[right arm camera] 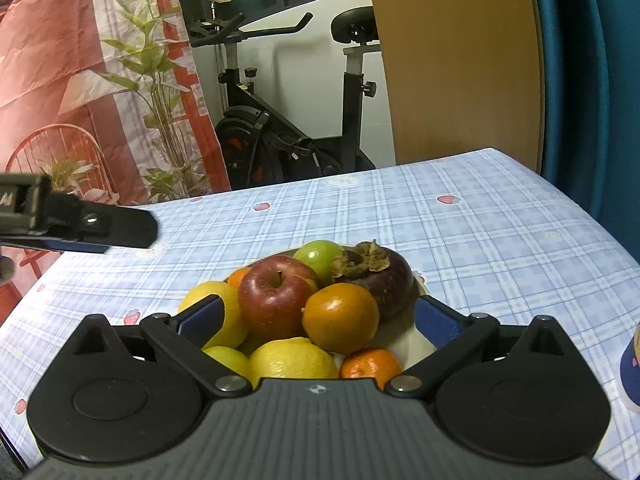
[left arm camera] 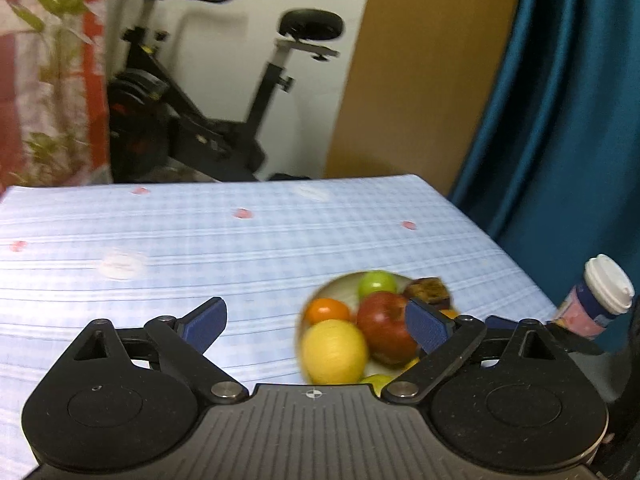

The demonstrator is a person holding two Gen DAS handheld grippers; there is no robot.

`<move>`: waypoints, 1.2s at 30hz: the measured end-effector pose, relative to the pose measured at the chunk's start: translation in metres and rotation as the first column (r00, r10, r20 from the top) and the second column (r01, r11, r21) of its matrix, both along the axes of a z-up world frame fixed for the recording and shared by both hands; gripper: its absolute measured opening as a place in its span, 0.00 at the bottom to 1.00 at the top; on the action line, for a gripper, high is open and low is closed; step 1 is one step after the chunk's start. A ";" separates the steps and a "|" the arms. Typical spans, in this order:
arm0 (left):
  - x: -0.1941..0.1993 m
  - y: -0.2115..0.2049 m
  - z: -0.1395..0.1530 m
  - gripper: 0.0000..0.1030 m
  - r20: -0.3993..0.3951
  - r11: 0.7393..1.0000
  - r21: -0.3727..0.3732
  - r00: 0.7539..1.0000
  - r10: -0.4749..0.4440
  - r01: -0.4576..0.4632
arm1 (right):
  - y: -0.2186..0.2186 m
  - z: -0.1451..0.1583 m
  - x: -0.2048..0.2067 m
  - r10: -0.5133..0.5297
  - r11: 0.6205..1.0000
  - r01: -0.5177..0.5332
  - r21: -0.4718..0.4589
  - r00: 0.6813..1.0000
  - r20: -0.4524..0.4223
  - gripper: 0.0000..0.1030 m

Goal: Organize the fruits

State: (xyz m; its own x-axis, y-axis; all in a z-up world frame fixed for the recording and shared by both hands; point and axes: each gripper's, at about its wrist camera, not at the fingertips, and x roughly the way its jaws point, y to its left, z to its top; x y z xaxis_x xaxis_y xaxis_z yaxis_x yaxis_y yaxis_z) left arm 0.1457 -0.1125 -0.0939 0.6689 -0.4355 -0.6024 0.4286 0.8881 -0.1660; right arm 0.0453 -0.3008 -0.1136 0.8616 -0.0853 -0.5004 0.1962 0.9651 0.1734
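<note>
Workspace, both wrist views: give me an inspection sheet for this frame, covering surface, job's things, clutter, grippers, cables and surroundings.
Surface: table under a blue checked cloth with small strawberry prints.
Job's things: plate heaped with fruit: red apple, green apple, lemon, orange, dark mangosteen.
Clutter: lidded paper cup at the table's right edge.
Grippers: left gripper open, empty, plate ahead to its right; right gripper open, empty, fingers flanking the fruit pile.
Cables: nothing seen.
Surroundings: exercise bike, teal curtain, wooden panel, printed backdrop with plants.
</note>
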 end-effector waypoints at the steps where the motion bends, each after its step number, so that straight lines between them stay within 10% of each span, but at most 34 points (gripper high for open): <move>1: -0.003 0.006 0.003 0.94 0.000 1.000 -0.001 1.000 0.006 -0.006 | 0.001 0.002 -0.002 0.007 1.000 -0.007 0.004 1.000 0.001 1.00; 15: -0.072 0.076 0.064 0.94 0.188 0.967 0.112 0.960 0.207 -0.231 | 0.059 0.067 -0.031 0.069 0.998 -0.068 -0.010 0.997 0.025 1.00; 36: -0.131 0.092 0.093 0.96 0.244 0.949 0.061 0.926 0.288 -0.311 | 0.106 0.108 -0.055 0.109 0.989 -0.103 -0.103 0.993 0.050 1.00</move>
State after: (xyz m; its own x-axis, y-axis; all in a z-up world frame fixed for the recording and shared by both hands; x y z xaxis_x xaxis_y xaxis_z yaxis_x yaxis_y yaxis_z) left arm 0.0151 -0.0201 -0.0013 0.8835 -0.1408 -0.4468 0.1564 0.9877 -0.0020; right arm -0.0102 -0.1943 -0.0061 0.8946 -0.0393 -0.4452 0.0848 0.9930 0.0827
